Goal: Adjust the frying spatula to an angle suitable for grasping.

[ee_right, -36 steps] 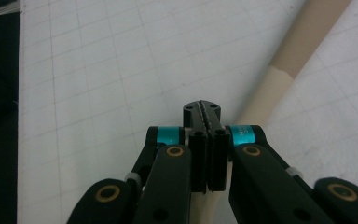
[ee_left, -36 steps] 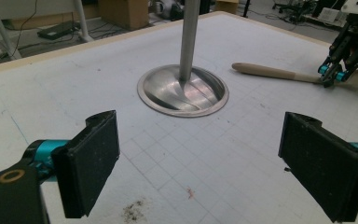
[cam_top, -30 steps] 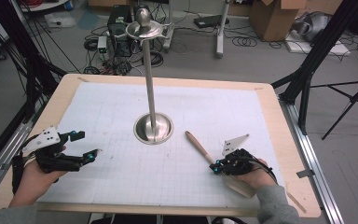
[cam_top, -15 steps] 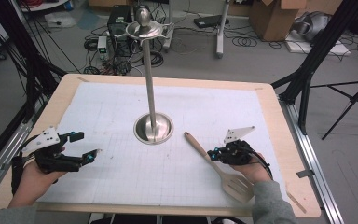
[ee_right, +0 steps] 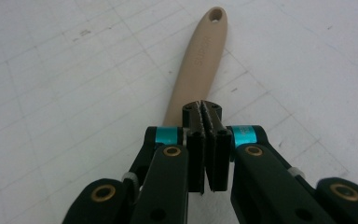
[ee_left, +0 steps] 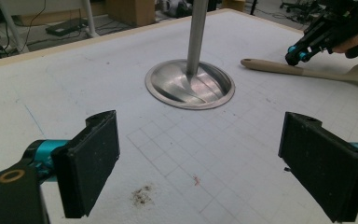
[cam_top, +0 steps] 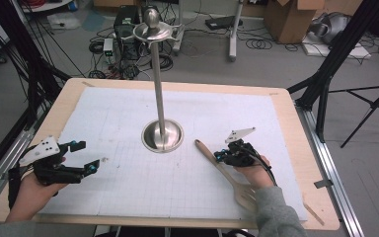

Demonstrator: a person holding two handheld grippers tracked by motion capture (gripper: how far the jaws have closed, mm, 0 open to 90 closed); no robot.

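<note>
At lower left of the high view we see the left gripper (cam_top: 81, 157) with jaws spread wide apart above the white gridded tabletop (cam_top: 128, 118). At lower right, the right gripper (cam_top: 219, 156) has its jaws pressed together over the beige wooden slotted spatula (cam_top: 225, 173), which lies diagonally just beside the tall steel pole stand's round base (cam_top: 162, 135).

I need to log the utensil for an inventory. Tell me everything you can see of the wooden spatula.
The wooden spatula is pale tan, with a rounded handle that has a hanging hole at its end and faint lettering along it, and a slotted flat blade. It lies flat on the white gridded mat, handle end toward the metal stand base but apart from it. The right gripper is over its handle, jaws together.
</note>
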